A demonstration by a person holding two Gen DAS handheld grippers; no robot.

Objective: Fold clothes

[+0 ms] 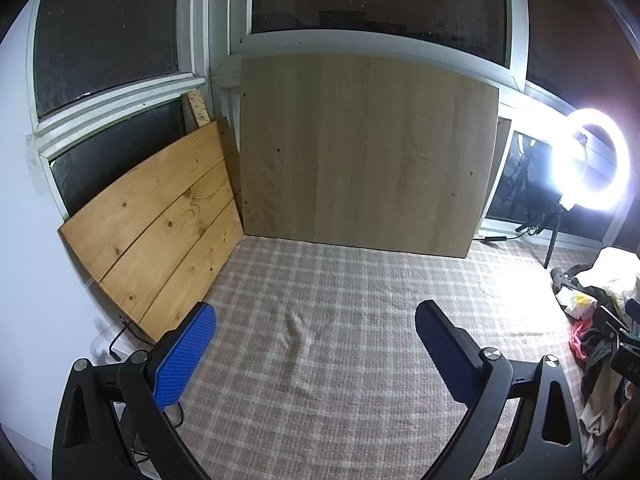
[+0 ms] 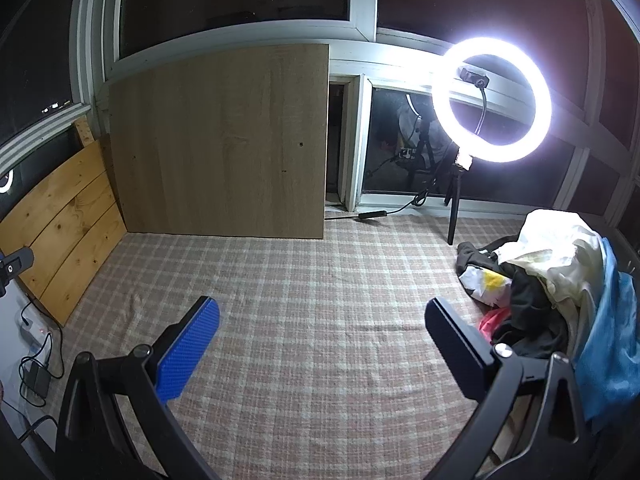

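Both the left gripper [image 1: 316, 328] and right gripper [image 2: 322, 320] hover wide and empty over the plaid bed [image 2: 320, 280], so the right should pinch one garment from the pile [image 2: 552, 280] at the right edge.

Mixed clothes [image 2: 552, 280] lie heaped, unfolded, apparently on the checked blanket's right edge.

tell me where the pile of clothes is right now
The pile of clothes sits at the right edge of the checked mat in the right wrist view, just below the ring light and beside the open right gripper.
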